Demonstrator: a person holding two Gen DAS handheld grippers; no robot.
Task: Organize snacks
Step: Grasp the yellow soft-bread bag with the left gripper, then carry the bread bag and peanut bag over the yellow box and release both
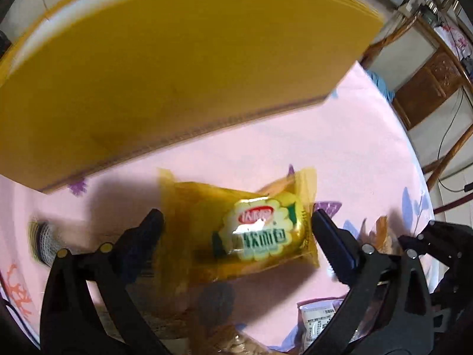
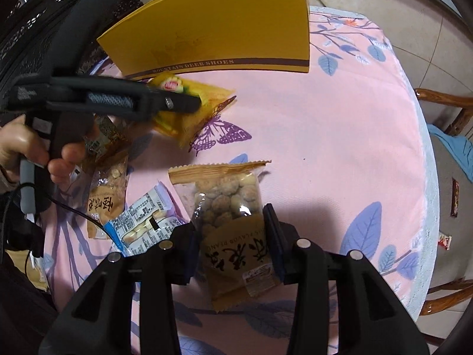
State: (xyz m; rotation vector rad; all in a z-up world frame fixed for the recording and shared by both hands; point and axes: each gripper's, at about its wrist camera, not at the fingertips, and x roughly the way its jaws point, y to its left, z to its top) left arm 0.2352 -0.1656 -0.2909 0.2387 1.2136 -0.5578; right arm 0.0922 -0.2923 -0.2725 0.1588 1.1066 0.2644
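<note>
My left gripper (image 1: 236, 222) is shut on a yellow soft-bread packet (image 1: 251, 230) and holds it above the pink tablecloth (image 1: 340, 148), just in front of the yellow shoe box (image 1: 177, 59). The same packet (image 2: 189, 106) and the left gripper show in the right wrist view, close to the box (image 2: 224, 29). My right gripper (image 2: 230, 230) is shut on a clear-and-brown peanut packet (image 2: 233, 222), which it grips by its sides above the cloth.
A second peanut packet (image 2: 106, 189) and a white-and-blue snack packet (image 2: 145, 219) lie on the cloth at the left. Wooden chairs (image 2: 449, 103) stand past the round table's right edge. A small wrapper (image 2: 443, 241) lies on the floor.
</note>
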